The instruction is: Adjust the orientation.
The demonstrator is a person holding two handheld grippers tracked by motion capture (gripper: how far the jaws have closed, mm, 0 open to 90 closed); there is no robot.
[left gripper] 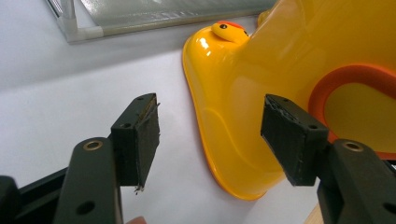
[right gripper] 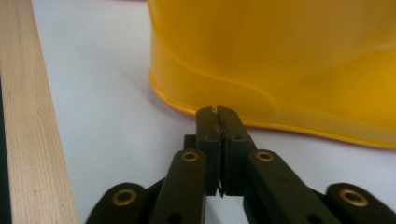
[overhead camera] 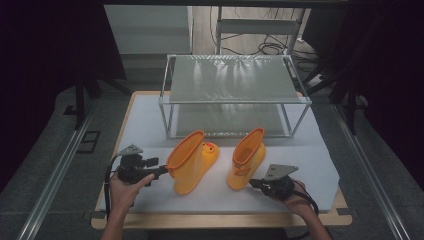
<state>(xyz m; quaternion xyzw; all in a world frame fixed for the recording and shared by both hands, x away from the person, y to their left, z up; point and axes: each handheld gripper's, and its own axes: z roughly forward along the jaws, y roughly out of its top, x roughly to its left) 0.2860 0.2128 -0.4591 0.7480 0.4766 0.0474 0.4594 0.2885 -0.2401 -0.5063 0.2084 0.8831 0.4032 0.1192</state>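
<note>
On the white mat (overhead camera: 150,192) stand two yellow boots with orange rims: a left boot (overhead camera: 192,162) tilted, with a duck face on its toe, and a right boot (overhead camera: 247,159) upright. Behind them, close to both boot tops, stands one two-tier rack (overhead camera: 235,95). One left gripper (overhead camera: 161,171) has its jaws spread wide and empty, beside the left boot's rim. One right gripper (overhead camera: 254,183) is clenched on nothing, just short of the right boot's sole. Bare mat lies beside each boot and before the wooden table edge (overhead camera: 220,220).
</note>
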